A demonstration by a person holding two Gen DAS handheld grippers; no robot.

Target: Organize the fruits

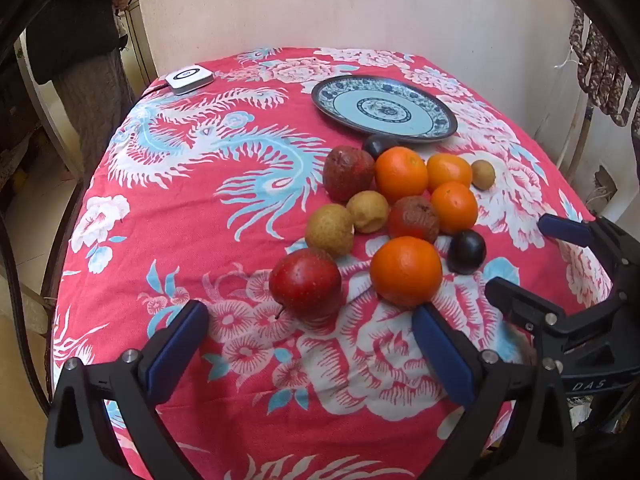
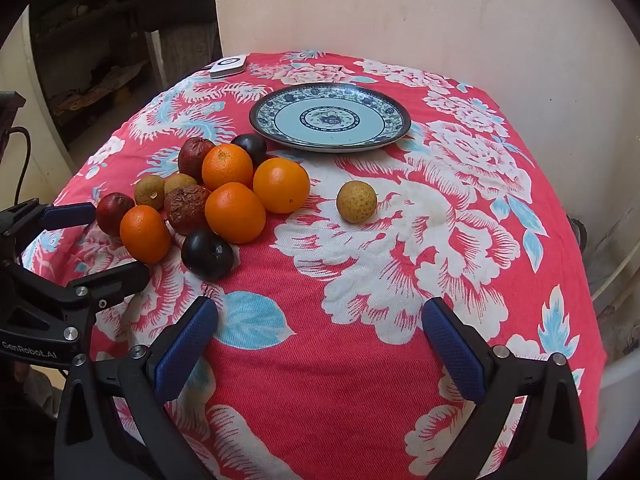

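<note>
A pile of fruit lies on the red floral tablecloth: several oranges (image 1: 406, 270), red apples (image 1: 306, 282), brown pears (image 1: 330, 230) and dark plums (image 1: 466, 251). A blue-and-white plate (image 1: 384, 109) stands empty behind the pile; it also shows in the right wrist view (image 2: 330, 117). One small pear (image 2: 356, 201) lies apart to the right of the pile. My left gripper (image 1: 308, 320) is open, just in front of the red apple and the nearest orange. My right gripper (image 2: 320, 316) is open and empty over bare cloth, right of the pile (image 2: 234, 213).
A white flat device (image 1: 189, 78) sits at the table's far left corner. A wall stands close behind the table. A person stands at the far left (image 1: 72, 20). The cloth drops off at the table's edges on both sides.
</note>
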